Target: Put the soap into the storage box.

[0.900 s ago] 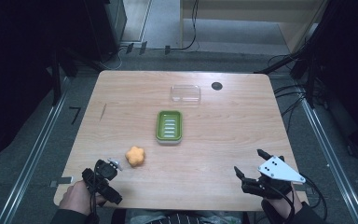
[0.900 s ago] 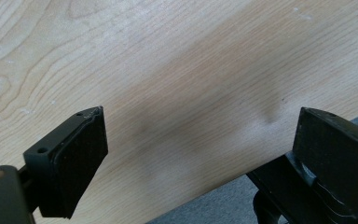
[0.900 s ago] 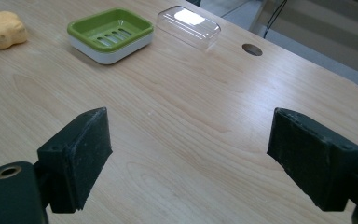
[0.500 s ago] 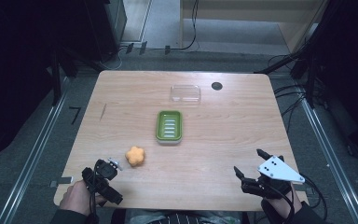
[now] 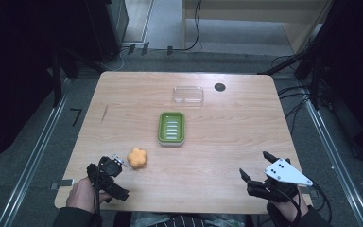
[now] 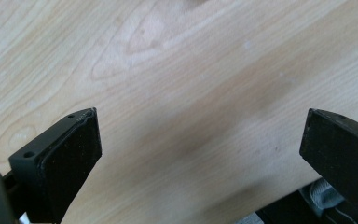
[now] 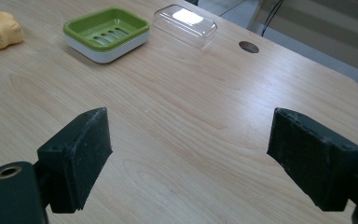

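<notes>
No text, label, brand or number can be read on anything in these views: the wooden table (image 5: 227, 142), the green soap dish (image 5: 171, 128), the clear lid (image 5: 188, 94) and the orange sponge (image 5: 137, 158) all show plain surfaces. A dark mark shaped like a 7 lies on the floor (image 5: 75, 114) at the left of the high view; whether it is a numeral cannot be told

Both grippers are black. The right gripper (image 5: 260, 168) carries a grey three-cornered plate (image 5: 286, 172) on top, dotted with small dark screw holes, and a black cable (image 5: 297, 208) trails back from it over a dark sleeve. Its jaws are blocky with flat, rough-textured black pads (image 7: 86, 151). The left gripper (image 5: 108, 166) has a small metallic part at its tip, and its jaws show screw holes beside the pads (image 6: 74, 154).
</notes>
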A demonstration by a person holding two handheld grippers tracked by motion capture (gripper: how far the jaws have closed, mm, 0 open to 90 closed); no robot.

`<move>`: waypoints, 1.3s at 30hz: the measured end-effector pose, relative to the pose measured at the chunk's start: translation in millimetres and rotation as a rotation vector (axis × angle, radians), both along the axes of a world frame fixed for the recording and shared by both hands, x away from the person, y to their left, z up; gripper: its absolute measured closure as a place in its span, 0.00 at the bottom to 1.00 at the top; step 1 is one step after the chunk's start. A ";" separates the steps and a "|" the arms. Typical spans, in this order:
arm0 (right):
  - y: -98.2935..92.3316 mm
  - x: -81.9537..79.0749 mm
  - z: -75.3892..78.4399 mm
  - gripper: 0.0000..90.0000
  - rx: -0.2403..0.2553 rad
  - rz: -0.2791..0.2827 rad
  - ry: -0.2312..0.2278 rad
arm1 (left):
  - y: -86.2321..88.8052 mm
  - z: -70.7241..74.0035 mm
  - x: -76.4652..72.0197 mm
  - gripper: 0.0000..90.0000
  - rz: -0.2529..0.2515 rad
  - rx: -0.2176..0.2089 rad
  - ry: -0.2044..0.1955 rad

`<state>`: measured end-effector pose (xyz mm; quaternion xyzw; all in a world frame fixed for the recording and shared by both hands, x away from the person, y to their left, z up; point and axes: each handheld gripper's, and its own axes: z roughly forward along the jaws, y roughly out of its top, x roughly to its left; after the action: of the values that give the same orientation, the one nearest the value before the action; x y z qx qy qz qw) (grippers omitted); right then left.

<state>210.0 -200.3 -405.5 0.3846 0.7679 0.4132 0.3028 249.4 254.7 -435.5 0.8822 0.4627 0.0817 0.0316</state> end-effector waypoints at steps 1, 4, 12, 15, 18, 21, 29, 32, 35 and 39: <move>0.3 -0.2 -0.1 0.15 -0.003 0.001 0.001 | -1.0 -0.1 1.2 0.00 0.003 -0.007 -0.009; -0.1 -1.4 0.0 0.15 -0.009 -0.005 0.006 | -4.4 -0.5 6.0 0.00 0.000 -0.030 -0.020; 2.7 -2.6 1.0 0.15 -0.013 -0.004 0.004 | -12.1 -1.4 16.2 0.00 -0.014 -0.039 -0.044; 2.7 -1.8 1.0 0.15 -0.011 0.000 0.003 | -11.0 -1.3 22.1 0.00 -0.004 -0.043 -0.049; 3.4 -0.8 0.9 0.15 -0.010 0.005 0.001 | -10.7 -1.4 27.9 0.00 -0.004 -0.050 -0.064; 4.4 -0.2 1.0 0.15 -0.008 0.010 0.003 | -11.6 -1.6 31.2 0.00 -0.003 -0.069 -0.070; 4.7 0.4 1.1 0.15 -0.008 0.014 0.002 | -19.2 -3.4 47.9 0.00 -0.062 -0.117 -0.088; 4.9 0.7 1.0 0.15 -0.012 0.018 0.003 | -22.6 -4.9 54.3 0.00 -0.092 -0.120 -0.087; 5.1 0.9 1.2 0.15 -0.009 0.018 0.003 | -25.8 -7.6 59.8 0.00 -0.110 -0.109 -0.081; 5.6 1.2 0.8 0.15 -0.011 0.021 0.003 | -28.8 -8.8 66.5 0.00 -0.133 -0.092 -0.072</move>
<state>211.1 -194.7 -404.6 0.3752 0.7747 0.4115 0.2995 315.8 225.9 -444.3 0.9051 0.4049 0.0896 0.0941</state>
